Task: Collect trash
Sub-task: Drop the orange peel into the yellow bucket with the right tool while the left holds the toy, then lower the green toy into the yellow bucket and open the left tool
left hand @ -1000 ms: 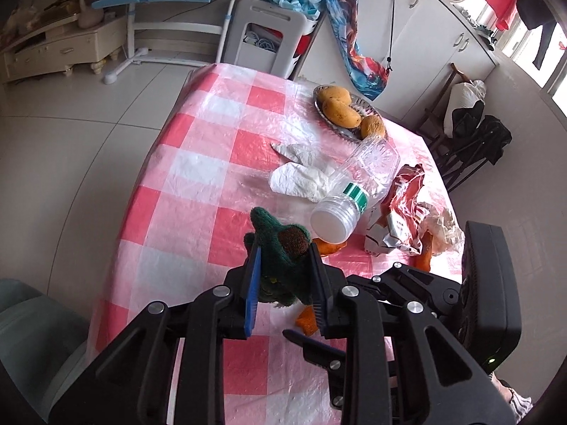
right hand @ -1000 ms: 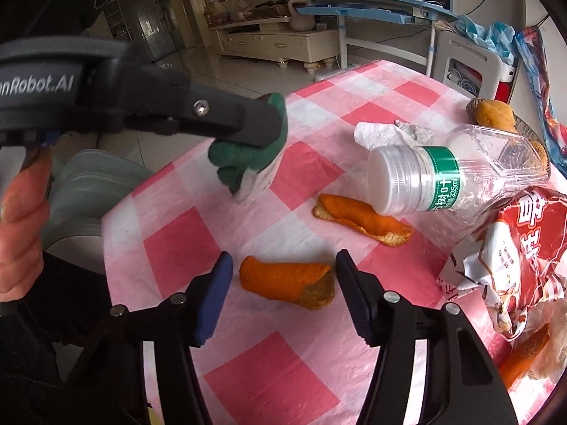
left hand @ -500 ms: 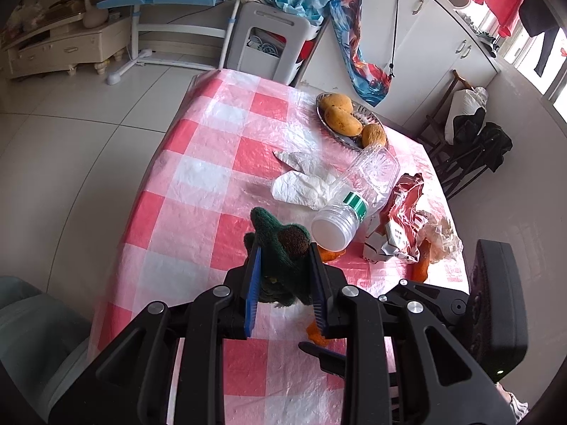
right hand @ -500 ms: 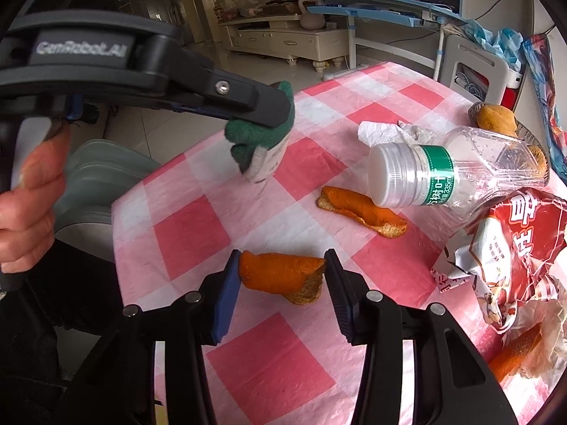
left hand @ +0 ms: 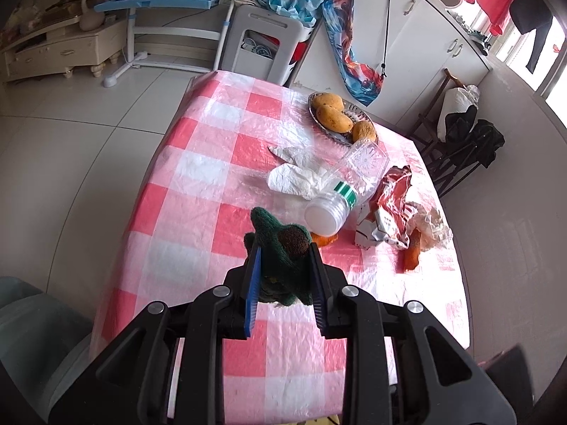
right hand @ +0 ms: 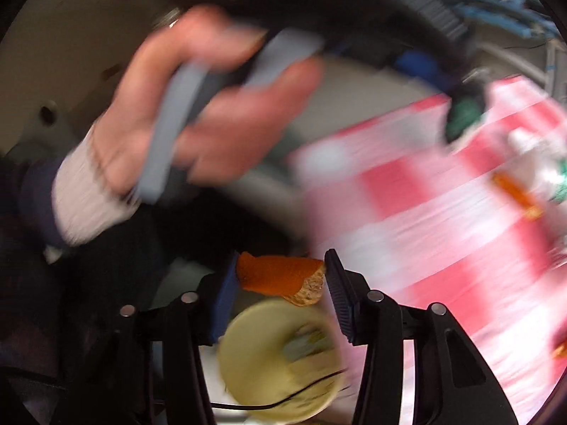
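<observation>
Now the right gripper (right hand: pixel 280 294) has left the counter (left hand: pixel 198 191) with the orange peel (right hand: pixel 280 278), which a moment ago lay on the checked cloth between its jaws; it hangs over a yellowish round bin (right hand: pixel 276 361) just beside the counter's near edge. Its jaws have just been opening: the peel's left end touches the blue pad while a sliver of gap shows at the right one, so the grip looks released, and I judge the drop into the bin to be under way. The left gripper (left hand: pixel 283 283) is unchanged, its jaws clenched on a dark green knitted glove (left hand: pixel 280 255) held above the counter's near half. Beyond the glove, toward the counter's far end, at least 5 pieces wait: a plastic bottle (left hand: pixel 340 191) on its side, a second orange peel (left hand: pixel 324 240) at its cap, crumpled white tissue (left hand: pixel 297 177), a red snack wrapper (left hand: pixel 389 209) and a further peel (left hand: pixel 413 253). A dish of fruit (left hand: pixel 340 117) sits farthest from the bin.
</observation>
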A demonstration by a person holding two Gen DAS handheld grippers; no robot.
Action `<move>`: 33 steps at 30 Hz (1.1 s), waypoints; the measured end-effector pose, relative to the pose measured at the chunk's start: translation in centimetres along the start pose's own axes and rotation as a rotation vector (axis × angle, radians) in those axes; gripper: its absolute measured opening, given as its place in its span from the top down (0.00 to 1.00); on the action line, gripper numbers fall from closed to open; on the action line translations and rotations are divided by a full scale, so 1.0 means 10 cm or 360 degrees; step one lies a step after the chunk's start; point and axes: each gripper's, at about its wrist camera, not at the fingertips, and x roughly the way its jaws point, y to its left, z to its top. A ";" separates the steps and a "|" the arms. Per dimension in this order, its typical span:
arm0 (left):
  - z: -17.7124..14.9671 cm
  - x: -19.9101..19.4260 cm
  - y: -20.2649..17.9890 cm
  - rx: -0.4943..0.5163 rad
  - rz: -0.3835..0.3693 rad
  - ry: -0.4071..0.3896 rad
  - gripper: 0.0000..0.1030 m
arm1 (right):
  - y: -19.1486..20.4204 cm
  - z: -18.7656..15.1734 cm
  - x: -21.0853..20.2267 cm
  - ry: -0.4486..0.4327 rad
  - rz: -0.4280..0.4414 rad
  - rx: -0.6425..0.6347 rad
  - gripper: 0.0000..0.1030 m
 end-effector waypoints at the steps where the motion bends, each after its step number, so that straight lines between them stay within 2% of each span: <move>1: -0.03 -0.03 0.00 0.0007 -0.0001 -0.0002 0.76 | 0.06 -0.05 0.05 0.0036 -0.0011 -0.0004 0.34; 5: -0.24 -0.18 -0.01 0.0011 -0.0007 0.0002 0.76 | 0.17 -0.19 0.02 0.0019 -0.0138 0.0034 0.31; 9: -0.66 -0.33 -0.03 0.0005 -0.0014 0.0056 0.76 | 0.17 -0.33 -0.23 -0.0114 -0.0473 0.0189 0.13; 14: -1.31 -0.46 -0.11 0.0031 -0.0010 0.0178 0.76 | 0.06 -0.48 -0.46 -0.0245 -0.0864 0.0425 0.11; 18: -1.84 -0.45 -0.22 0.0082 -0.0006 0.0364 0.73 | 0.19 -0.60 -0.60 -0.0423 -0.0996 0.0437 0.07; 20: -2.04 -0.46 -0.27 0.0129 0.0006 0.0433 0.68 | 0.23 -0.66 -0.62 -0.0447 -0.1050 0.0472 0.07; 21: -2.08 -0.49 -0.29 0.0140 0.0021 0.0432 0.61 | 0.22 -0.70 -0.60 -0.0434 -0.1063 0.0511 0.07; 22: -2.10 -0.53 -0.31 0.0153 0.0047 0.0409 0.54 | 0.20 -0.72 -0.58 -0.0409 -0.1080 0.0558 0.07; 25: -2.06 -0.73 -0.36 0.0194 0.0159 0.0254 0.40 | 0.13 -0.73 -0.58 -0.0348 -0.1139 0.0702 0.07; 28: -1.96 -0.90 -0.41 0.0226 0.0264 0.0084 0.31 | 0.25 -0.79 -0.66 -0.0409 -0.1160 0.0747 0.07; 33: -1.85 -1.04 -0.46 0.0257 0.0343 -0.0089 0.24 | 0.38 -0.79 -0.65 -0.0504 -0.1168 0.0703 0.07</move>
